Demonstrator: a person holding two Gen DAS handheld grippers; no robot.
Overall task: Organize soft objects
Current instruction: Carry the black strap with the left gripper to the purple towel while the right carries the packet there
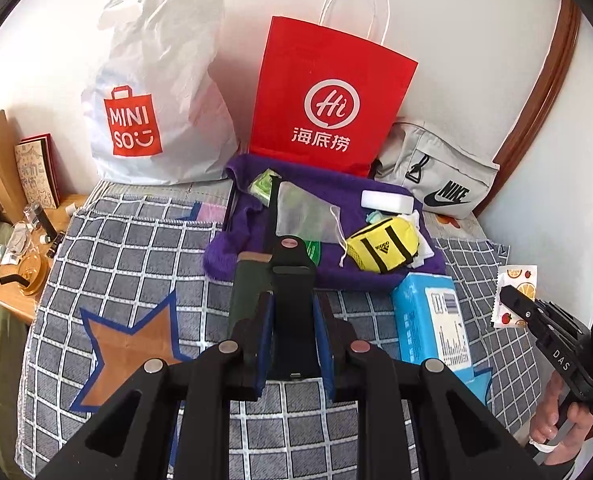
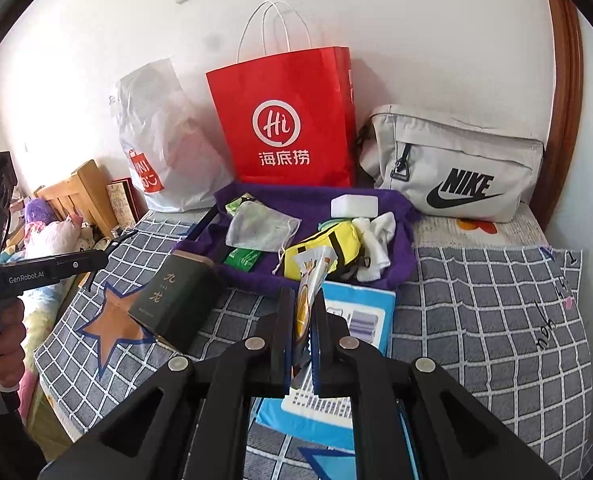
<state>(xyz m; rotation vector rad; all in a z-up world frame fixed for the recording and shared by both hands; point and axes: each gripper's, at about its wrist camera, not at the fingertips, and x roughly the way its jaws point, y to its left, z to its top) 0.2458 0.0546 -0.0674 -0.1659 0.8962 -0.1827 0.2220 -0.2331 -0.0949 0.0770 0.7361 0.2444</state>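
A purple cloth (image 1: 320,268) (image 2: 396,256) lies on the checked bedspread. On it are a yellow mini bag (image 1: 382,247) (image 2: 328,245), a mesh pouch (image 1: 306,212) (image 2: 262,226), a white block (image 1: 386,201) (image 2: 354,205), white socks (image 2: 378,240) and green packets (image 1: 262,189). My left gripper (image 1: 292,312) is shut on a black clip-like object (image 1: 290,276); a dark green box (image 1: 246,294) (image 2: 176,300) is beside it. My right gripper (image 2: 304,320) is shut on a fruit-print sachet (image 2: 310,280) (image 1: 514,296), above a blue tissue pack (image 1: 432,316) (image 2: 360,316).
Against the wall stand a white Miniso bag (image 1: 152,92) (image 2: 156,140), a red paper bag (image 1: 328,96) (image 2: 288,120) and a grey Nike pouch (image 1: 440,176) (image 2: 456,168). A wooden bedside table (image 1: 20,272) with small items is on the left.
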